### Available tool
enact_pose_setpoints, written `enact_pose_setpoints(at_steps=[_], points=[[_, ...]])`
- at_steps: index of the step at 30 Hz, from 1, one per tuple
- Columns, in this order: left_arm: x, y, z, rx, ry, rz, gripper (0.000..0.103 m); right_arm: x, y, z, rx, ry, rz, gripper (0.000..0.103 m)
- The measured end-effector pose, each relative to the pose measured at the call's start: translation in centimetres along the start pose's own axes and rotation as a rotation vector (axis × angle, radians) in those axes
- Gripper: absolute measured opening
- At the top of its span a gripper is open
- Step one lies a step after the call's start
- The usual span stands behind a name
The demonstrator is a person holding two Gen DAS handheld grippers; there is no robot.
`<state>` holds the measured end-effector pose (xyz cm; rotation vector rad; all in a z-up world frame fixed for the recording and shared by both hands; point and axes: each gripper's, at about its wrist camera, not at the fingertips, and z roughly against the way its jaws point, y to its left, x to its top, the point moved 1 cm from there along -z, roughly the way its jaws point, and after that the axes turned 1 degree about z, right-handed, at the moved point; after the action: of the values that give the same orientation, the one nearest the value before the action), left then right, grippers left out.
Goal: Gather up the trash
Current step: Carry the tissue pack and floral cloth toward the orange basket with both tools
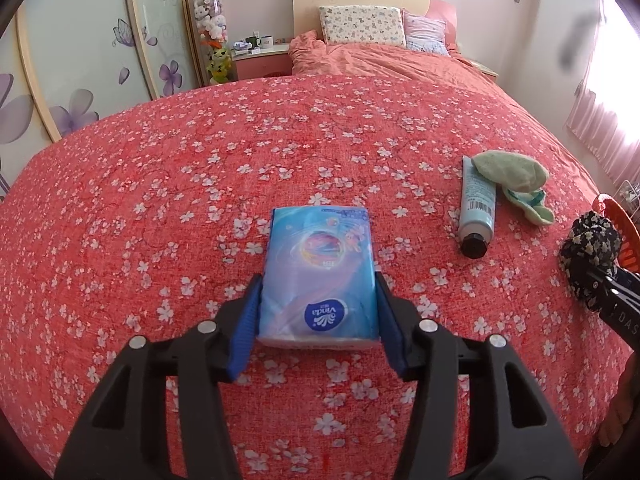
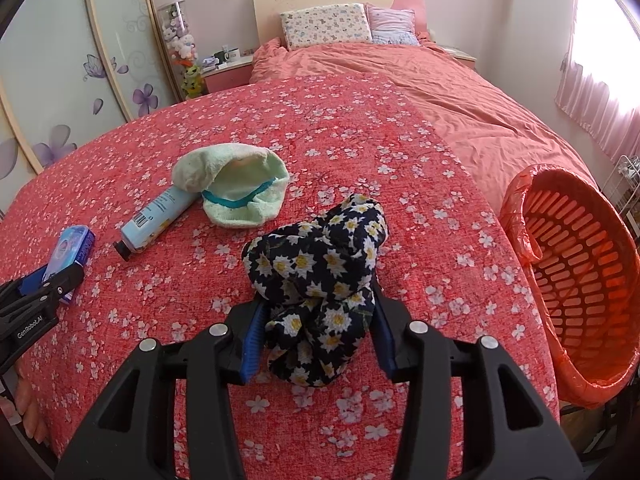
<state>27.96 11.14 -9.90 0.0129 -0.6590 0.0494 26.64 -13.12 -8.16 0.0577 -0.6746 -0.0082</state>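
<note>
A blue tissue pack (image 1: 320, 264) lies on the red flowered bedspread (image 1: 160, 200). My left gripper (image 1: 318, 280) is shut on it, a blue pad against each long side. A dark cloth with white daisies (image 2: 316, 256) sits bunched on the bed, and my right gripper (image 2: 318, 298) is shut on its near end, with the pads pressed into the fabric. From the right wrist, the left gripper (image 2: 52, 276) and its tissue pack (image 2: 70, 250) show at the far left. The left wrist view catches the right gripper (image 1: 608, 288) and the daisy cloth (image 1: 590, 240) at its right edge.
A pale blue tube with a black cap (image 2: 160, 216) and a light green cloth (image 2: 236, 184) lie further up the bed. An orange slatted basket with an orange liner (image 2: 580, 272) stands at the bed's right edge. Pillows and a headboard are at the far end.
</note>
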Motion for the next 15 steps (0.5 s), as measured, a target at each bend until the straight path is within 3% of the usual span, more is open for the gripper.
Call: enact_pose_setpoints(at_steps=[3, 8, 15], points=[[-0.1, -0.1, 0.2, 0.002, -0.005, -0.005, 0.05, -0.2, -0.7, 0.4, 0.027, 0.003, -0.025, 0.018], [-0.6, -0.6, 1.5, 0.017, -0.025, -0.025, 0.05, -0.6, -2.1, 2.5, 0.06, -0.026, -0.059, 0.016], [0.0, -2.8, 5.7, -0.027, -0.086, -0.038, 0.05, 0.1, -3.4, 6.9, 0.077, -0.115, -0.068, 0.016]])
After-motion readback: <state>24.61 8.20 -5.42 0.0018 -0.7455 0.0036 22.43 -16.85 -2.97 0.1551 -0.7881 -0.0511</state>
